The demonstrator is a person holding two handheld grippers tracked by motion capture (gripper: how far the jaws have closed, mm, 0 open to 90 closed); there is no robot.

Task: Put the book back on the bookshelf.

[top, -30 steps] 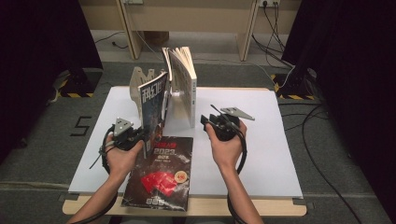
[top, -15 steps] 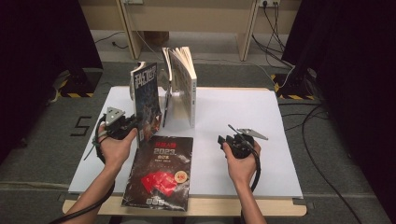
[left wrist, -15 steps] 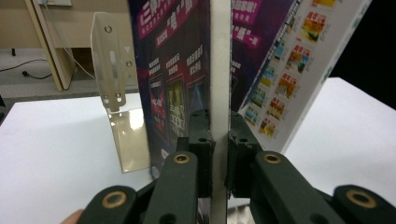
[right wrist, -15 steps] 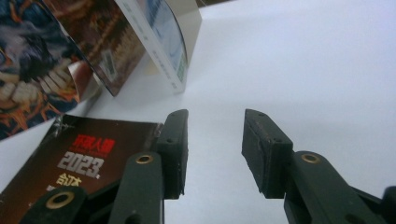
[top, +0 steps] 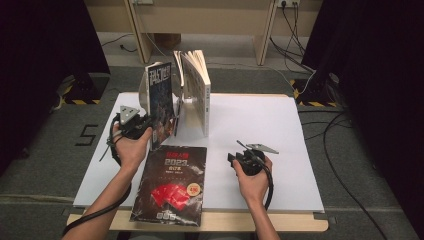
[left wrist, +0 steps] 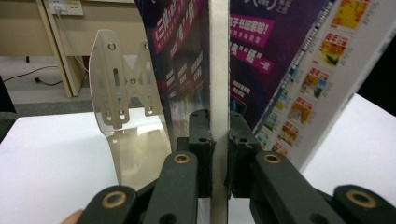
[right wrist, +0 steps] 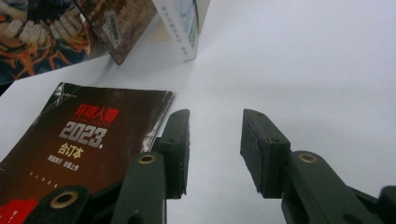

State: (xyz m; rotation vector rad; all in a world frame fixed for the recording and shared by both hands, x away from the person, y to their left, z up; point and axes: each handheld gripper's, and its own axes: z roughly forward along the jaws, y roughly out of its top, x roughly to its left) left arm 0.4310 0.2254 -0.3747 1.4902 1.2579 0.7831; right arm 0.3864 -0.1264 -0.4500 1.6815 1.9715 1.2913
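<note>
My left hand-held gripper pinches the spine edge of the upright magazine, pads pressed against both sides. In the left gripper view the magazine's top runs out of frame and its pages hide most of what stands behind it; the metal bookend shows just left of the magazine, its foot flat on the table. From above, the magazine stands upright at the left end of the row, just beside the white book, whose pages fan open at the top; I cannot tell whether the two touch.

My right hand-held gripper sits low over bare table, right of the flat dark magazine, jaws spread with nothing between them; they have just been closing slightly. That flat magazine overhangs the table's near edge. Right of the white book the table lies open to its far and right edges.
</note>
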